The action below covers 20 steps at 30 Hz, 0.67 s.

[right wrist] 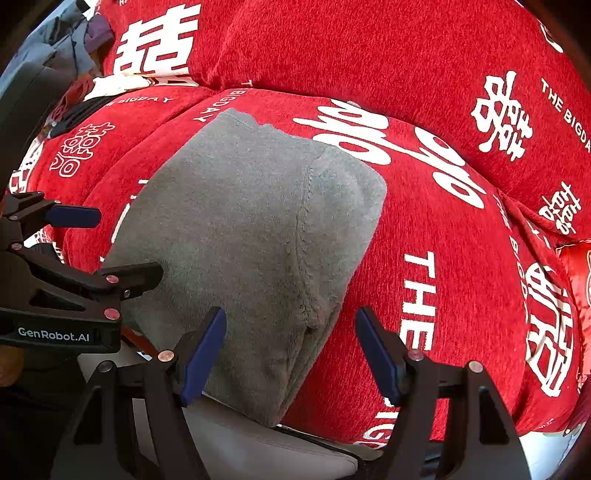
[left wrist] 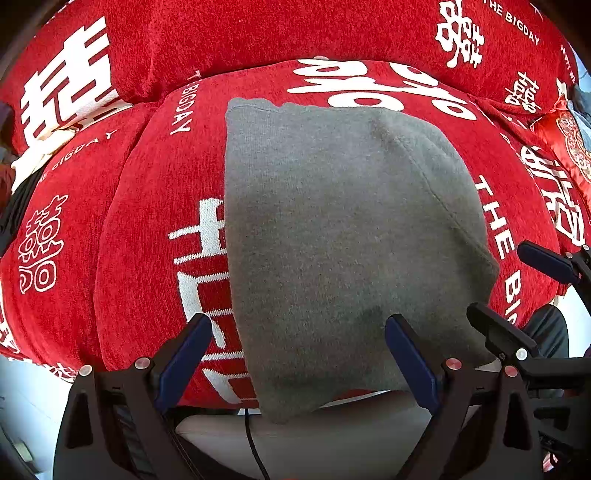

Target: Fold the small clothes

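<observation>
A grey knit garment [left wrist: 332, 229] lies folded on the red sofa seat cushion [left wrist: 140, 236], its near end hanging over the cushion's front edge. My left gripper [left wrist: 299, 354] is open and empty, just above the garment's near left part. My right gripper [right wrist: 291, 350] is open and empty over the garment's near right edge [right wrist: 258, 229]. The right gripper also shows at the right of the left wrist view [left wrist: 517, 295], and the left gripper at the left of the right wrist view [right wrist: 110, 243]. A seam [right wrist: 301, 236] runs down the garment.
The sofa has a red cover with white characters and "THE BIGDAY" print; its back cushions [left wrist: 240, 33] rise behind the seat. A red satin item [left wrist: 569, 140] lies at the right. Grey-blue clothes [right wrist: 59, 48] lie at the far left. A pale floor [right wrist: 258, 443] shows below.
</observation>
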### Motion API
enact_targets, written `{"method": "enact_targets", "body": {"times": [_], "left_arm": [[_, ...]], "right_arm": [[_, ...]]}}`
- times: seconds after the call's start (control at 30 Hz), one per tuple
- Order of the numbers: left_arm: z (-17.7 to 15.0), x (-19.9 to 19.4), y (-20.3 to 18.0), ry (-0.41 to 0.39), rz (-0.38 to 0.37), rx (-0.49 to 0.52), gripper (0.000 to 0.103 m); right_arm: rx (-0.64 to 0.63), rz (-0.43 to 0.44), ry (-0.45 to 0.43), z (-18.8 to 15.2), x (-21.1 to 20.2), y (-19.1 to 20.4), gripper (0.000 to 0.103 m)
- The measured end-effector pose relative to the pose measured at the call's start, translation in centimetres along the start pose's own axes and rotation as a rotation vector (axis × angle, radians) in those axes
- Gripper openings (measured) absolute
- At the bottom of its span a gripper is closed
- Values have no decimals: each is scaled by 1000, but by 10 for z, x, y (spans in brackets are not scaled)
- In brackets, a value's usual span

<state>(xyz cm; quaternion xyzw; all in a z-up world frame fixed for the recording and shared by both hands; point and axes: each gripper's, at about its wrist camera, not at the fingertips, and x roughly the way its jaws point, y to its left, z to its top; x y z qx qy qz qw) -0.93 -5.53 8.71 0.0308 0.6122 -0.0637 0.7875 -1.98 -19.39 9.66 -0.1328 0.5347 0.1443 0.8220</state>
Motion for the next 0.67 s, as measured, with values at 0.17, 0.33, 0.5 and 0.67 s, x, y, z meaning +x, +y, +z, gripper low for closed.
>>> {"method": "enact_targets", "body": {"times": [0.17, 0.33, 0.5, 0.67], "left_arm": [[-1, -2, -2, -4, 1, 6, 96], [-3, -6, -4, -10, 0, 8, 96], [-5, -10, -6, -16, -2, 11, 96], [-11, -13, -3, -27, -4, -7, 96]], "right_arm": [[1, 0, -4, 0, -1, -1, 76], [4, 0, -12, -2, -4, 0, 76], [4, -1, -23, -4, -8, 0, 76], [4, -9, -26, -10, -10, 0, 76]]}}
